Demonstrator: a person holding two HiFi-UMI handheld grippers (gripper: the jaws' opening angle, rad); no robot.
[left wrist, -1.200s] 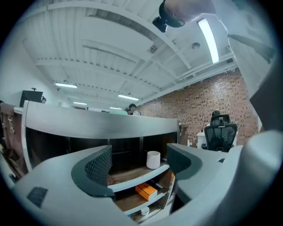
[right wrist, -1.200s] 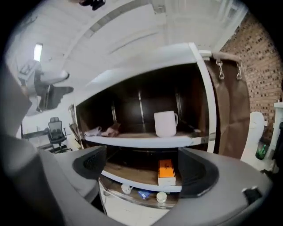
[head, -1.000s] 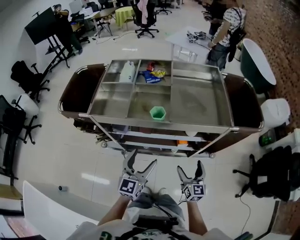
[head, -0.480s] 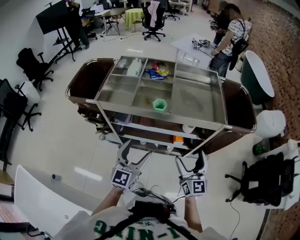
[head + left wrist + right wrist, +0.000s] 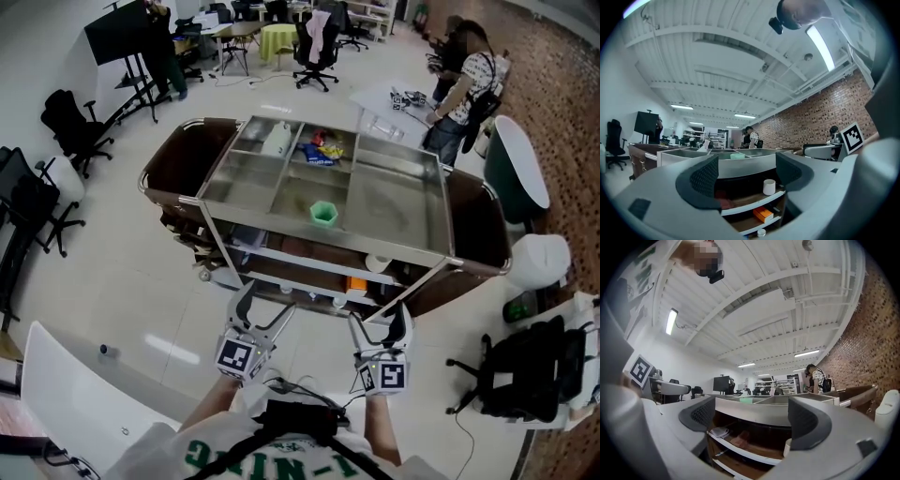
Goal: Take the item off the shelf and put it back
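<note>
A cart (image 5: pixel 173 167) stood in the middle of the floor, with a divided tray (image 5: pixel 394 202) on top. A cup (image 5: pixel 323 213) sat in the tray's near middle compartment. Behind it, packets (image 5: pixel 323 150) lay in the far middle compartment, and a bottle (image 5: pixel 277 141) lay in the far left one. On a shelf (image 5: pixel 309 261) under the tray, toward the right, stood a second cup (image 5: pixel 378 263), with a box (image 5: pixel 356 282) lower in the cart, just to its left. Beyond the cart's far right corner a person (image 5: pixel 466 84) stood beside a table (image 5: pixel 384 98). Chairs (image 5: pixel 70 131) stood to the far left.
</note>
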